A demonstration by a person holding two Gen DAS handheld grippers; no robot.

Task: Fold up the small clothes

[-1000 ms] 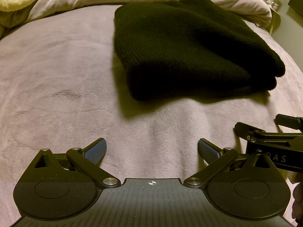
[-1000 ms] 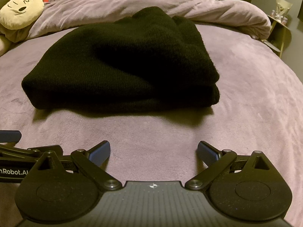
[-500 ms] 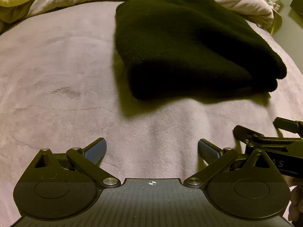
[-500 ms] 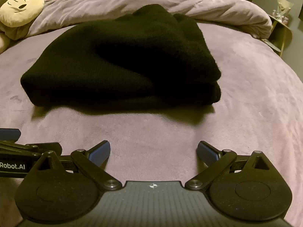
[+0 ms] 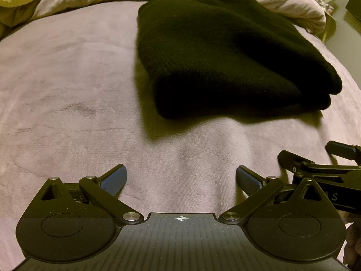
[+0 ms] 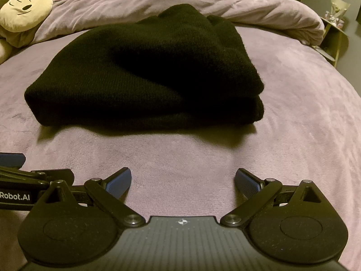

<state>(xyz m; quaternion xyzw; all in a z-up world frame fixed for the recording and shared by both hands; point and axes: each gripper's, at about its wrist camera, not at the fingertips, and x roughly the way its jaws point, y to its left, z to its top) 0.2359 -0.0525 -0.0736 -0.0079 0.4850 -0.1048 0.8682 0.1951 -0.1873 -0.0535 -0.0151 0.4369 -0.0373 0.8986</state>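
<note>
A black knitted garment [image 5: 225,54] lies folded in a thick stack on the mauve bed cover [image 5: 67,90], up and to the right in the left wrist view. In the right wrist view the same garment [image 6: 146,74] fills the middle, its folded edges facing me. My left gripper [image 5: 180,178] hovers open over bare cover, well short of the garment, nothing between its blue pads. My right gripper [image 6: 183,178] is open too, empty, just in front of the garment's near edge. Each gripper shows at the other view's side edge.
A rumpled mauve duvet [image 6: 158,2] is bunched along the far side of the bed. A round cream cushion with a drawn face [image 6: 24,9] sits at the far left. A small side table [image 6: 334,29] stands beyond the bed's right edge.
Both grippers have drifted slightly, so the garment sits a touch lower and nearer in both views. Their jaws stay wide open and the garment has not moved.
</note>
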